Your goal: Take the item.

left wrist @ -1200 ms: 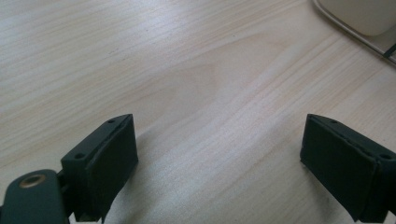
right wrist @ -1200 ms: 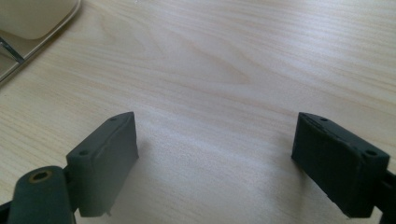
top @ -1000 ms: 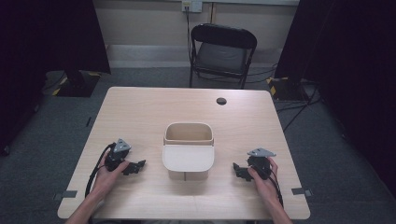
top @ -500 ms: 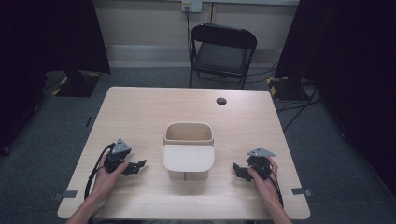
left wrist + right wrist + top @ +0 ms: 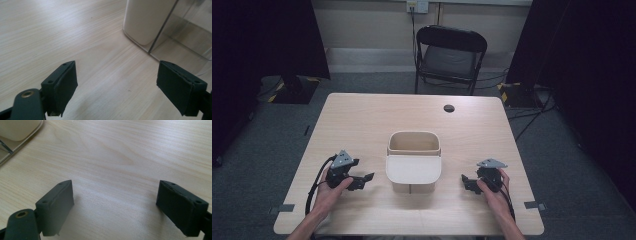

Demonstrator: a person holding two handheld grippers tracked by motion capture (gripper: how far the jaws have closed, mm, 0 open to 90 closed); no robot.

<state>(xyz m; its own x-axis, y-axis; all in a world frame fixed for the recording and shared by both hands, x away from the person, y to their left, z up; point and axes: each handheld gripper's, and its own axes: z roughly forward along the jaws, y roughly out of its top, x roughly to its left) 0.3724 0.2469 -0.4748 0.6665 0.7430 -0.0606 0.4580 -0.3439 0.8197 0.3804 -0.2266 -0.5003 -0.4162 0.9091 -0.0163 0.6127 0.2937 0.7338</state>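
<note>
A cream plastic bin [image 5: 414, 160] stands near the middle of the wooden table [image 5: 362, 120], its mouth facing up. My left gripper [image 5: 364, 180] rests on the table to the bin's left, held by a hand, jaws wide apart with nothing between them. In the left gripper view the bin [image 5: 147, 20] rises at the upper right, beyond the gripper [image 5: 116, 87]. My right gripper [image 5: 466, 182] sits on the table to the bin's right, also open and empty. In the right gripper view the bin's corner [image 5: 17, 130] is at the upper left of the gripper [image 5: 115, 206].
A small dark round thing [image 5: 449, 108] lies near the table's far edge. A black folding chair [image 5: 449, 55] stands behind the table. Dark curtains hang on both sides. Cables trail from both grippers toward the near edge.
</note>
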